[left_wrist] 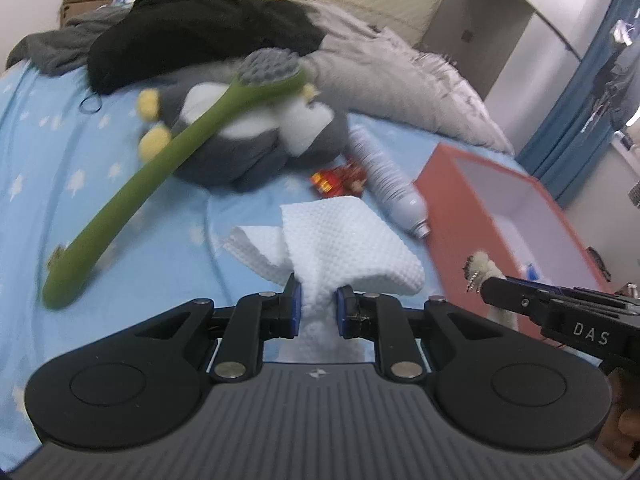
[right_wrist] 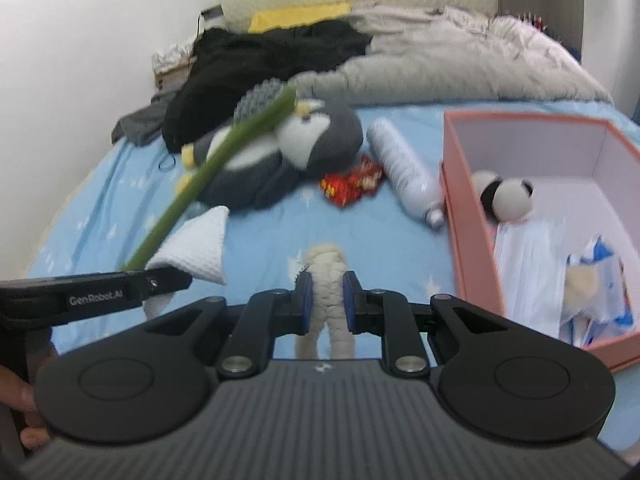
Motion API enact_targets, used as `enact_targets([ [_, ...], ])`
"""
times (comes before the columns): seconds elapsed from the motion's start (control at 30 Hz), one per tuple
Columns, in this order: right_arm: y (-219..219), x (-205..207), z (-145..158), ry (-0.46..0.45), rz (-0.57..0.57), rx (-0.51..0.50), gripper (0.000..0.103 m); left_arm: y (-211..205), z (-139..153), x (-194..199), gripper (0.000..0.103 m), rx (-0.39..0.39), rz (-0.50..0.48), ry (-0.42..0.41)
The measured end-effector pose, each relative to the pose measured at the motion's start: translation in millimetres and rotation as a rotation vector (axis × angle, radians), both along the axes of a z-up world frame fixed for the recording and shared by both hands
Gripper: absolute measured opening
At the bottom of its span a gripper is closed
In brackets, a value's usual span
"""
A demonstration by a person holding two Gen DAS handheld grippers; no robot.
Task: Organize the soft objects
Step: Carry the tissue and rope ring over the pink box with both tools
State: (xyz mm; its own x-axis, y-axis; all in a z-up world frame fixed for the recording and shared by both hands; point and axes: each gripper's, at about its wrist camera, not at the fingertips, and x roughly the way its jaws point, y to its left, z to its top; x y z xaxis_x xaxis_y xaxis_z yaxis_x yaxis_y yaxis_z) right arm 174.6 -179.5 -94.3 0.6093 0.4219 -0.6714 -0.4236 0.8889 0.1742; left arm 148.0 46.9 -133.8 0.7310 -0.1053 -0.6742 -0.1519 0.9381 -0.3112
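Note:
My left gripper (left_wrist: 318, 300) is shut on a white textured cloth (left_wrist: 348, 236), which fans out above the pads, raised over the blue sheet. My right gripper (right_wrist: 326, 292) is shut on a small cream woolly plush (right_wrist: 326, 268) whose legs hang below the pads. Each gripper shows in the other's view: the right gripper (left_wrist: 482, 280) with the cream plush (left_wrist: 484, 262), and the left gripper (right_wrist: 176, 276) with the white cloth (right_wrist: 196, 240). A grey penguin plush (right_wrist: 320, 136) lies mid-bed. At the right, a pink box (right_wrist: 452, 184) holds a panda plush (right_wrist: 508, 196).
A long green brush (left_wrist: 160, 168) leans across the penguin plush (left_wrist: 248, 152). A white bottle (right_wrist: 404, 168) and a red snack packet (right_wrist: 352, 182) lie beside the box. A black garment (left_wrist: 200, 36) and a grey duvet (left_wrist: 400, 80) are piled at the back.

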Motion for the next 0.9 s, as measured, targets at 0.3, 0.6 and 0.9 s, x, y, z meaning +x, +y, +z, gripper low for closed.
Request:
enact_targets([
  [0.3,-16.4,10.3,48.9,-0.128,-0.037,0.039,0.020,-27.2,54.6,23.8,0.020,0.007,-0.073,-0.101],
  [0.6,-46.6,16.0,92.0,-0.235,-0.100,0.041,0.020,-72.4,106.0,46.7,0.020,-0.012,-0.176,-0.193],
  [0.9,-101.0,38.1,112.9,-0.233,-0.221,0.005,0.020,-134.8,129.1,99.4,0.020,-0.095,-0.356,-0.177],
])
